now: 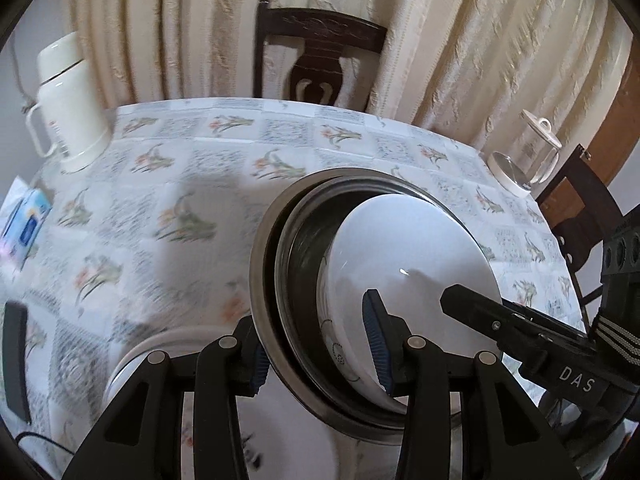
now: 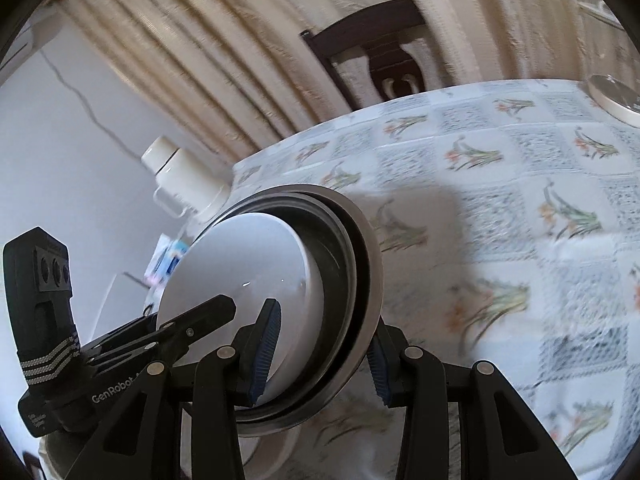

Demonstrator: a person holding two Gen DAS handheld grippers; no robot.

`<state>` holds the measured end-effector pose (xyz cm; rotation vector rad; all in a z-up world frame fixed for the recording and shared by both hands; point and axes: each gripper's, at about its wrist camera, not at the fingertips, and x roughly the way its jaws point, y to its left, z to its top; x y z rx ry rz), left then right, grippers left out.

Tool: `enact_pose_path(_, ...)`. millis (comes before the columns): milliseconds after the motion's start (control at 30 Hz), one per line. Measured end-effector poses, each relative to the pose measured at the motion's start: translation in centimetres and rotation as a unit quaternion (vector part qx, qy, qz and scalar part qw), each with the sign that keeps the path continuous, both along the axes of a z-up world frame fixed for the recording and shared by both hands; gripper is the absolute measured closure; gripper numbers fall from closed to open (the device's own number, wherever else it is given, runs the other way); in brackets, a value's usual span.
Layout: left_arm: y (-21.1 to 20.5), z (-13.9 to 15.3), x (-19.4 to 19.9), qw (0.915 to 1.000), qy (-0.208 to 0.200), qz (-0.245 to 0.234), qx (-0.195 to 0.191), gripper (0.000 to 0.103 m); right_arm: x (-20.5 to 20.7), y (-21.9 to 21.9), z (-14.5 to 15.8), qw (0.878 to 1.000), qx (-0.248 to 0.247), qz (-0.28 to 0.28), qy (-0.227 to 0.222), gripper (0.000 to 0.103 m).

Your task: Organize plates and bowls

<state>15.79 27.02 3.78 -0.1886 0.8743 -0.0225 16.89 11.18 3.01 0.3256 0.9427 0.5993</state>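
both hand-held grippers, left [image 1: 320, 344] and right [image 2: 320, 356], are clamped on opposite rims of a tilted stack: white bowl [image 1: 416, 248] nested in steel pans [image 1: 276, 248]. it sits mid-frame, raised above the table [image 1: 160, 184], with a white plate [image 1: 132, 360] at lower left

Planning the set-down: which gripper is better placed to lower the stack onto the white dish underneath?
Probably left: the left gripper clamps across the whole stack, and the white dish lies directly beneath it.
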Motion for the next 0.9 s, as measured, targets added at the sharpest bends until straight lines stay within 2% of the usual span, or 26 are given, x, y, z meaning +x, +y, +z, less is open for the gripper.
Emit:
enact_pose_path(400,5.1,-0.3,-7.6,0.9987,-0.030,0.040,-0.002,0.060,-4.3,4.8,-0.2,0.998,-0.002,0.054,-0.008,0.059)
enact_pose_path(900,8.1,-4.0,-11.3,0.9970,-0.012,0.067,-0.035,0.060,-6.8,7.8,-2.3,0.997,-0.032,0.073,0.009,0.059)
